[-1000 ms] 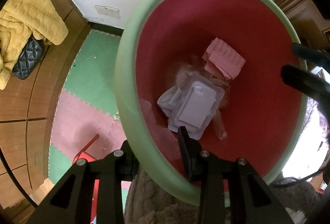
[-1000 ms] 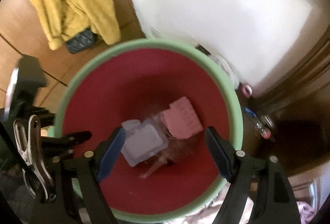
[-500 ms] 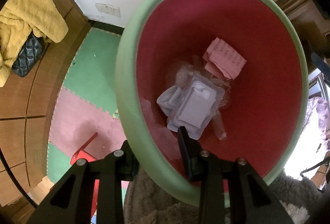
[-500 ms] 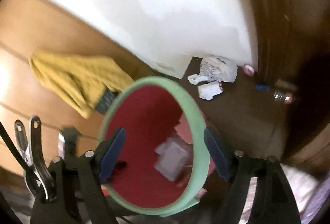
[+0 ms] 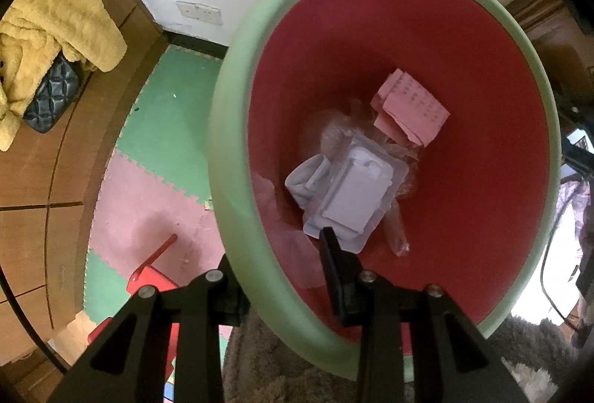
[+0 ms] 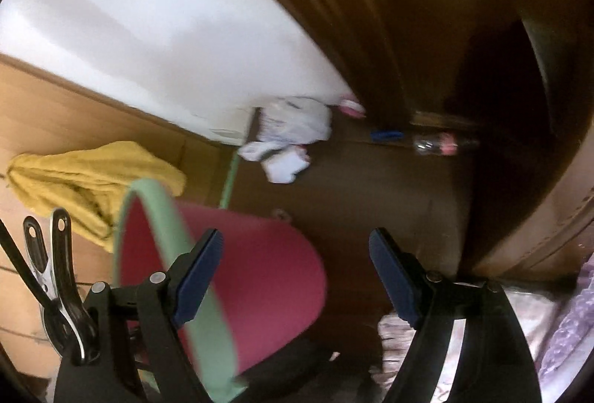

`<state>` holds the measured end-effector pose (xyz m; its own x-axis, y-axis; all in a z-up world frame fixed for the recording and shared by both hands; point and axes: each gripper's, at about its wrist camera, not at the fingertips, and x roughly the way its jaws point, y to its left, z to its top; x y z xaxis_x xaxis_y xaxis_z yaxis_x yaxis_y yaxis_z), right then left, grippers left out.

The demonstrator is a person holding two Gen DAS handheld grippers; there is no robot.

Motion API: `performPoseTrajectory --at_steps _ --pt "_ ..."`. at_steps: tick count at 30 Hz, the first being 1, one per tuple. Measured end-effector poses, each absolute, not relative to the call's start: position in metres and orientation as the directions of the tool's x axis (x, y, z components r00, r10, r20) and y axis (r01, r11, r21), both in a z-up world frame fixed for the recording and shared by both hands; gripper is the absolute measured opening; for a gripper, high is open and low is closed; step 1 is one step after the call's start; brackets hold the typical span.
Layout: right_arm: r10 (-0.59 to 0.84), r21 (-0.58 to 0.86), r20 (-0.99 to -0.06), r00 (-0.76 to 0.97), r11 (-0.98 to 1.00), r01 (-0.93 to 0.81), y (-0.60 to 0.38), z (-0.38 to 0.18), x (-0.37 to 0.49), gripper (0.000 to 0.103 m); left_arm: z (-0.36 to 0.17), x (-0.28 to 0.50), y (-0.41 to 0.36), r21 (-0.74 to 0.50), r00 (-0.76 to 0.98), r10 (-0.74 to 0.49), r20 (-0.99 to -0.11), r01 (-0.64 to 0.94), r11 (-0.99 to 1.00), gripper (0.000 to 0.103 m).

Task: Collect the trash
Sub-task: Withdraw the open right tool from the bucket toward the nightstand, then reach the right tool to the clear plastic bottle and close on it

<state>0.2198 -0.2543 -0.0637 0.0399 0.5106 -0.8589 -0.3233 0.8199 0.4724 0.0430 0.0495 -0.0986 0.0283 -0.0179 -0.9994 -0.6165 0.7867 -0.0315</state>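
While my left gripper [image 5: 282, 277] clamps the bin's green rim [image 5: 237, 217], my empty, wide-open right gripper [image 6: 295, 277] must next reach the white bags [image 6: 289, 139] on the floor.

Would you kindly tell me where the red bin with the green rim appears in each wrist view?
Left wrist: the bin fills the centre and right, seen from above, trash inside.
Right wrist: it sits lower left, tilted, its outside wall showing.
Shared landmark: the yellow towel, left in both.
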Motion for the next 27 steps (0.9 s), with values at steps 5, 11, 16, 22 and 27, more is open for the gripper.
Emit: performPoseTrajectory --at_steps 5,11,16,22,27 --pt "0.443 0.410 -0.895 0.051 0.863 -0.295 -0.254 -0.091 0.238 0.083 -0.097 0.045 0.048 0.003 0.013 0.013 -1.000 -0.597 0.802 0.034" --pt "0.320 0.292 -0.944 0.078 0.924 -0.249 -0.252 -0.130 0.269 0.083 -0.096 0.047 0.050 0.024 0.000 0.029 -1.000 -0.587 0.810 0.034" --pt "0.210 0.180 -0.973 0.098 0.951 -0.250 -0.245 -0.167 0.299 0.082 -0.099 0.048 0.046 0.034 -0.005 0.038 -0.999 -0.561 0.827 0.034" --pt "-0.036 -0.093 -0.984 0.176 0.941 -0.325 -0.219 -0.213 0.316 0.082 -0.100 0.047 0.046 0.024 0.001 0.030 -1.000 -0.557 0.830 0.034" --pt "-0.092 -0.156 -0.977 0.194 0.925 -0.347 -0.215 -0.247 0.320 0.083 -0.101 0.048 0.044 0.033 -0.015 0.029 -0.999 -0.531 0.846 0.034"
